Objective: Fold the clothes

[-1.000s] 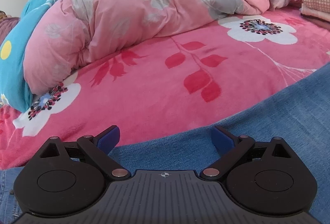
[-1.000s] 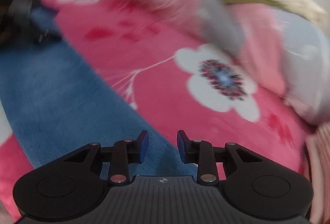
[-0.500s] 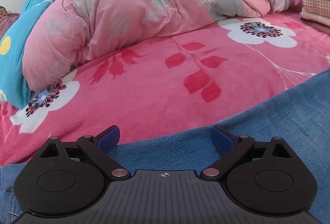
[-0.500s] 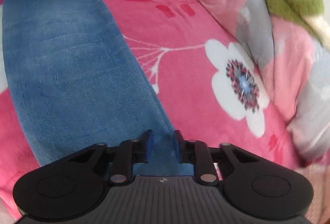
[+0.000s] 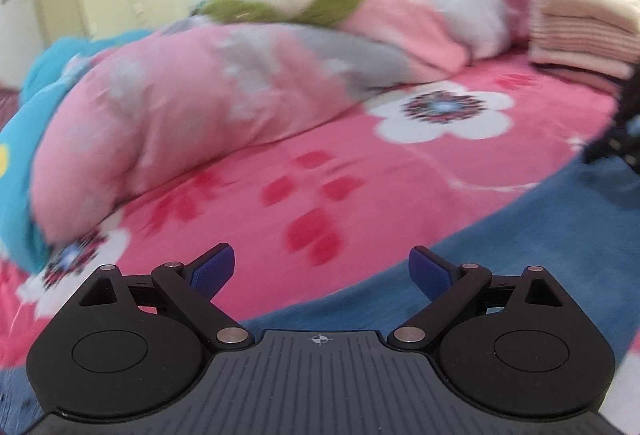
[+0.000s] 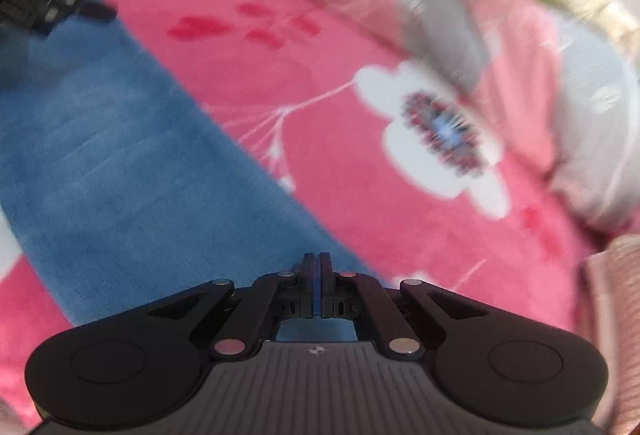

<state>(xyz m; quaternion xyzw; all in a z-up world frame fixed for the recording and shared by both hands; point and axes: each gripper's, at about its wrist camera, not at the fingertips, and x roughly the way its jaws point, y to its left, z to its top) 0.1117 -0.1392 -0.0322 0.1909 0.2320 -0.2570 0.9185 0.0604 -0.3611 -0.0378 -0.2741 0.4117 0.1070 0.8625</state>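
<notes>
Denim jeans (image 6: pixel 120 155) lie flat across the pink bedspread (image 6: pixel 360 195), running from 6 toward 10 o'clock in the right view. The right gripper (image 6: pixel 316 275) is pinched on their near edge, likely to lift a fold. The left gripper (image 5: pixel 320 267) hangs spread over the far end, holding nothing. A rumpled quilt (image 5: pixel 200 107) sits at 12.

My left gripper (image 5: pixel 320 271) is wide open, its blue pads (image 5: pixel 212 271) far apart with nothing between them, angled downward. My right gripper (image 6: pixel 317 285) tilts down more steeply, its jaws pressed tight together, pinching the edge of the jeans (image 6: pixel 120 155).
</notes>
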